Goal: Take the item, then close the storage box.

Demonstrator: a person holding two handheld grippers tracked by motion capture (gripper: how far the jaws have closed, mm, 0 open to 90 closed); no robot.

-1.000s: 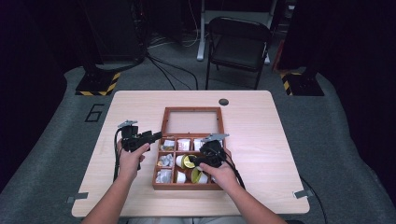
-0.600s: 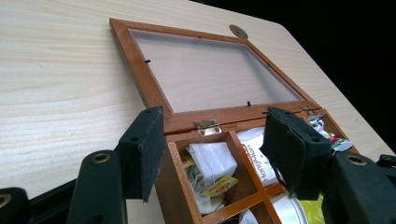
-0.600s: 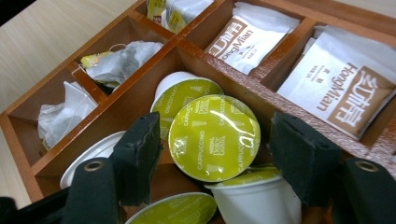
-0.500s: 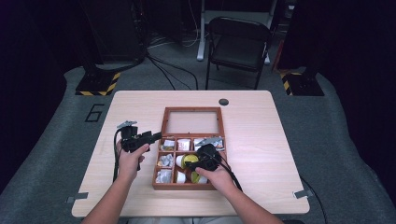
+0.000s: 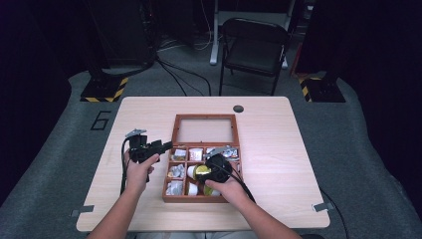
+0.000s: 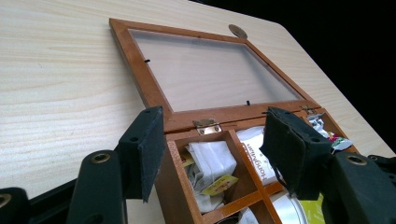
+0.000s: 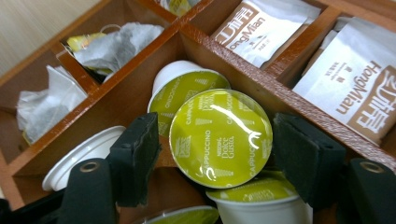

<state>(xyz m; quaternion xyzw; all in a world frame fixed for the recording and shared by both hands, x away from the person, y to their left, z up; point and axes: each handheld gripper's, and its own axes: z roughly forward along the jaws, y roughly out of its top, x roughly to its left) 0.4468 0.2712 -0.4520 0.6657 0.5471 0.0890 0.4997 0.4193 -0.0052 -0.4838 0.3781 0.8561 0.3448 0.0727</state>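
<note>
Looking down from the high view, a wooden tea box (image 5: 174,172) lies on the bench (image 5: 278,149) with its glass lid (image 5: 204,129) flung flat beyond both claws. The left claw (image 5: 166,145) hovers just at the box's left edge, and the right claw (image 5: 208,169) dips into the middle compartments.

From the left gripper view, the left claw (image 6: 212,149) is released, jaws spread wide and gripping nothing; the box's hinged corner sits between them, with tea bags (image 6: 210,165) in the compartment just ahead. It seems parked there to steady the box if needed.

From the right gripper view, the right claw (image 7: 215,151) straddles a green-lidded Dolce Gusto cappuccino capsule (image 7: 220,137), which lies tilted atop other capsules (image 7: 187,88) in its compartment. Gaps show between each pad and the capsule's rim, so the claw looks released, probably lined up to grasp it. HongMian sachets (image 7: 359,100) lie beyond, past the wooden divider.
</note>
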